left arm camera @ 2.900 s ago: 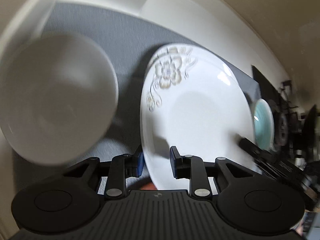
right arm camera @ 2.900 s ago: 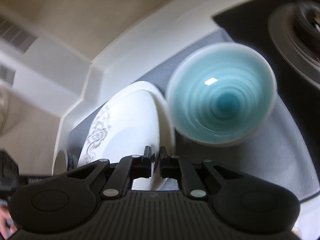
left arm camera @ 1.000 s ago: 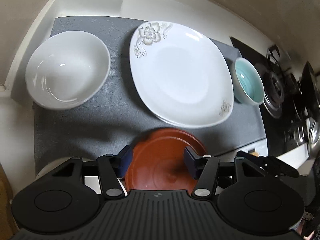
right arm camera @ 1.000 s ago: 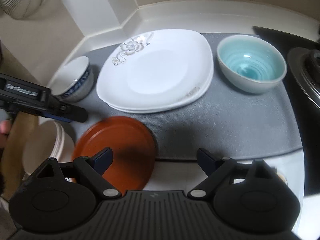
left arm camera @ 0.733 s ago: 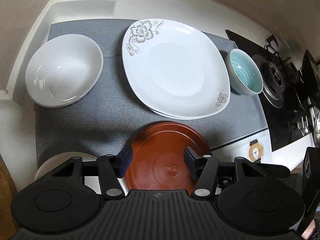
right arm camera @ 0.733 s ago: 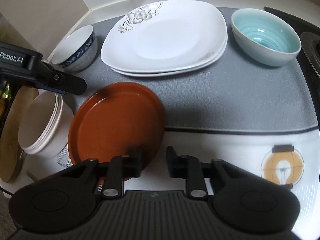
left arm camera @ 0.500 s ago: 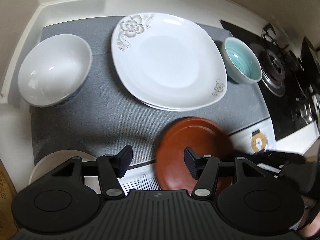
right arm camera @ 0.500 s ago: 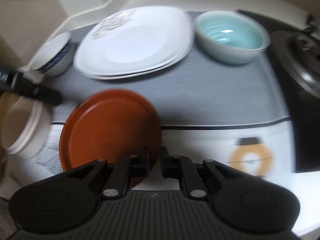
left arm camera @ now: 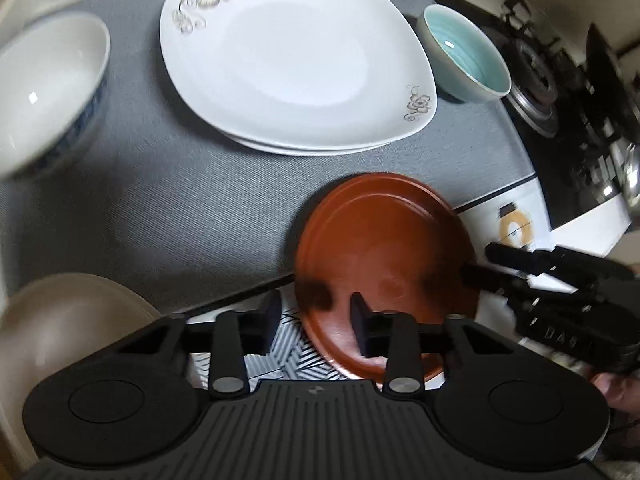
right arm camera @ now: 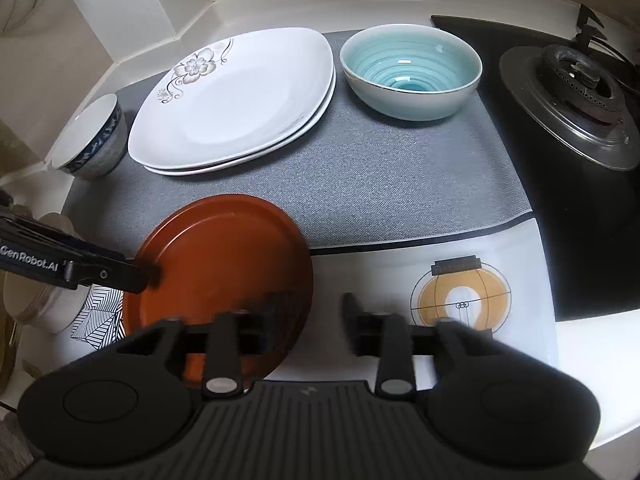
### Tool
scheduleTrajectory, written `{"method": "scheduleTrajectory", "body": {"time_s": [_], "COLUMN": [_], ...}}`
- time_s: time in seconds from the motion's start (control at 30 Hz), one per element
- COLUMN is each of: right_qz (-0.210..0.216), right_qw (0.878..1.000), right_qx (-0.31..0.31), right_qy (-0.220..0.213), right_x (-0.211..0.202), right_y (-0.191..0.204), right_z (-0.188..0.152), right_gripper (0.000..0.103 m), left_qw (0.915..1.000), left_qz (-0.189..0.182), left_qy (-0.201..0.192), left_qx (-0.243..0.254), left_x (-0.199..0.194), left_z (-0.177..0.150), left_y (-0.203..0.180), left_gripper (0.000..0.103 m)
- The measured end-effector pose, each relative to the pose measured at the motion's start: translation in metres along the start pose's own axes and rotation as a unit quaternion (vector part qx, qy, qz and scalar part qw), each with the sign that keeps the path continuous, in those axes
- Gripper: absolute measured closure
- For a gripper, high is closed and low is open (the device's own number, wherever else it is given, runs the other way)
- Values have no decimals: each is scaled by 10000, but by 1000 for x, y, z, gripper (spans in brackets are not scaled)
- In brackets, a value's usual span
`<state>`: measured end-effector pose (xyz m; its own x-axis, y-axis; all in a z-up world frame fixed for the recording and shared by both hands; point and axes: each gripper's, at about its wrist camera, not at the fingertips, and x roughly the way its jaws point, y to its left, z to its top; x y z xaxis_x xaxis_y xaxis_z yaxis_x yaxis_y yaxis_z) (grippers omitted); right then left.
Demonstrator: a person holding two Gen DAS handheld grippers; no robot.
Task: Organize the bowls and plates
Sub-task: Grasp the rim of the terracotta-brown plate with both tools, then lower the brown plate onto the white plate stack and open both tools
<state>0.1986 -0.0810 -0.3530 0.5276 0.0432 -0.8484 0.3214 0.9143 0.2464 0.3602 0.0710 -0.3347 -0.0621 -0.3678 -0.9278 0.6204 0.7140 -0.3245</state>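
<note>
A brown round plate (left arm camera: 384, 264) (right arm camera: 224, 272) lies at the front edge of the grey mat (right arm camera: 380, 184). My left gripper (left arm camera: 316, 316) is open, its jaws standing either side of the plate's near-left rim. My right gripper (right arm camera: 308, 320) is open beside the plate's right rim, its left finger over the plate. Two stacked white floral plates (right arm camera: 232, 100) (left arm camera: 288, 60) sit at the back, a teal bowl (right arm camera: 412, 68) (left arm camera: 468, 56) to their right, a blue-patterned white bowl (right arm camera: 92, 140) (left arm camera: 44, 92) to their left.
A stack of beige bowls (left arm camera: 68, 320) (right arm camera: 40, 300) stands at the front left. A gas stove burner (right arm camera: 576, 96) sits on the black hob at the right. A white mat with a lantern print (right arm camera: 464, 300) lies at the front right.
The brown plate has shifted right along the mat's front edge. My right gripper, shut on its rim half a second ago, has opened. My left gripper has narrowed and come closer to the plate.
</note>
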Motion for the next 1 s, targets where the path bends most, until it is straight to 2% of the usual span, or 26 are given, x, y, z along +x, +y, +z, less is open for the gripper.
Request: {"method": "scheduleTrajectory", "body": {"time_s": [0.03, 0.1, 0.2, 0.23, 0.27, 0.4, 0.47, 0.73, 0.87, 1.0], "right_qz": [27, 55, -99, -165, -218, -237, -229, -48, 20, 60], "right_qw": [10000, 10000, 9998, 9994, 9989, 9989, 9995, 9991, 9982, 9943], "right_qx": [19, 8, -176, -298, -409, -388, -159, -213, -100, -197], "right_qy": [28, 81, 91, 74, 83, 89, 134, -356, -585, -1044], "right_x": [1, 5, 8, 8, 9, 5, 1, -52, -74, -109], "right_y": [0, 1, 7, 11, 14, 13, 8, 21, 23, 40], "right_z": [0, -2, -6, -6, -7, -5, -3, 19, 34, 53], "right_gripper": [51, 51, 55, 71, 91, 91, 92, 91, 91, 91], "left_qw": [9999, 9998, 9999, 10000, 9999, 9999, 9996, 9982, 9965, 9929], "left_qz": [-49, -62, -39, -23, -24, 76, -54, -114, -345, -175], "left_qy": [52, 111, 42, 49, 69, 75, 114, -574, -698, -1158], "left_qx": [-89, -172, -82, -59, -69, -133, -248, -121, -311, -217], "left_x": [3, 10, 9, 10, 10, 7, -1, -64, -92, -125], "left_z": [0, -2, -3, -2, -3, -3, -3, 2, 9, 12], "left_y": [3, 7, 4, 3, 2, -2, -2, -16, -13, -27], "left_gripper": [71, 82, 88, 90, 92, 94, 94, 94, 94, 94]}}
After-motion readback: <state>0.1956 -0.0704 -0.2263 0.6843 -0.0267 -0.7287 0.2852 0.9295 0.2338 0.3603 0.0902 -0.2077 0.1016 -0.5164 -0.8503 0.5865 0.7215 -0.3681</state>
